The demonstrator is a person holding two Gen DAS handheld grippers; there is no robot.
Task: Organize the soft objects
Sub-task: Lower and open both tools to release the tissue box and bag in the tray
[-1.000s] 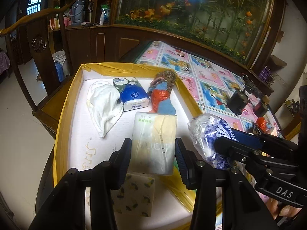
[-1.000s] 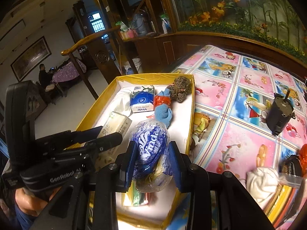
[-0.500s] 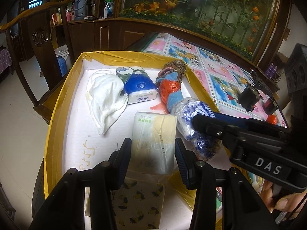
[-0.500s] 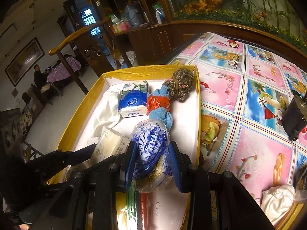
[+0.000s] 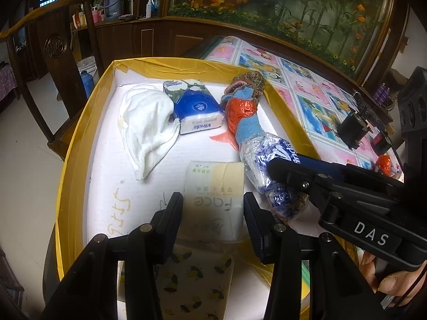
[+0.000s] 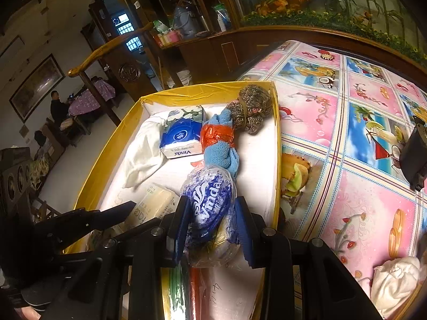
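— Left wrist view?
— The left claw (image 5: pixel 213 213) is clamped on a cream plastic-wrapped tissue pack (image 5: pixel 216 186) over the yellow-rimmed white tray (image 5: pixel 80 138).

— Right wrist view?
— The right claw (image 6: pixel 212 226) pinches a crinkly blue-and-white Vinda packet (image 6: pixel 210 202); ahead lies a blue cloth roll (image 6: pixel 221 149).

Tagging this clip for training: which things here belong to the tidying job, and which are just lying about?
Job:
yellow tray
Vinda bag in right gripper
Face tissue pack in left gripper
white cloth
blue towel roll

Lying about:
black device
thermos

lemon-print pack (image 5: pixel 197 285) partly behind left claw (image 5: pixel 213 213), white cloth (image 6: pixel 395 280) cut off
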